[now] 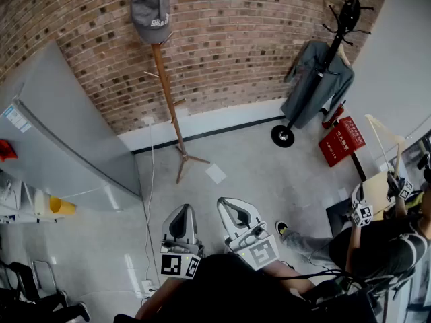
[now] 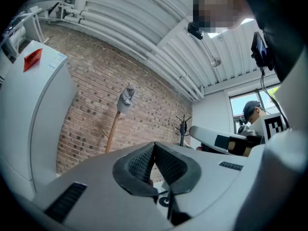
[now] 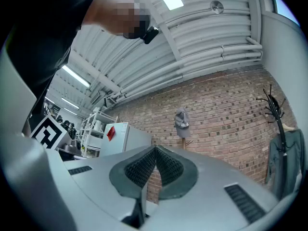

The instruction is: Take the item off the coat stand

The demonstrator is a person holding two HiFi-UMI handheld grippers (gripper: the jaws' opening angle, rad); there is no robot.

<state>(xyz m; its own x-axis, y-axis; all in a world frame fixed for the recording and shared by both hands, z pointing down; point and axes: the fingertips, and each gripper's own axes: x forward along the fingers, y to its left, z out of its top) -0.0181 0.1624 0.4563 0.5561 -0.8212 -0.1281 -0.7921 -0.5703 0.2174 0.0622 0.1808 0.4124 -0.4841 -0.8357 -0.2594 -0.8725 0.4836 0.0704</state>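
A grey cap point(image 1: 149, 9) hangs on top of a wooden coat stand point(image 1: 168, 93) against the brick wall. The same cap shows far ahead in the left gripper view point(image 2: 126, 98) and in the right gripper view point(image 3: 181, 122). My left gripper point(image 1: 182, 210) and right gripper point(image 1: 232, 204) are low in the head view, side by side, well short of the stand. Both point toward the wall. The left gripper point(image 2: 154, 146) has its jaws together with nothing between them, and the right gripper point(image 3: 155, 149) is shut and empty too.
A grey fridge point(image 1: 60, 140) stands left of the wooden stand. At the right, a black coat stand point(image 1: 340, 25) carries a grey jacket point(image 1: 316, 79), with a red box point(image 1: 342, 140) beside it. A person point(image 1: 377, 244) sits at the right. A white sheet point(image 1: 216, 173) lies on the floor.
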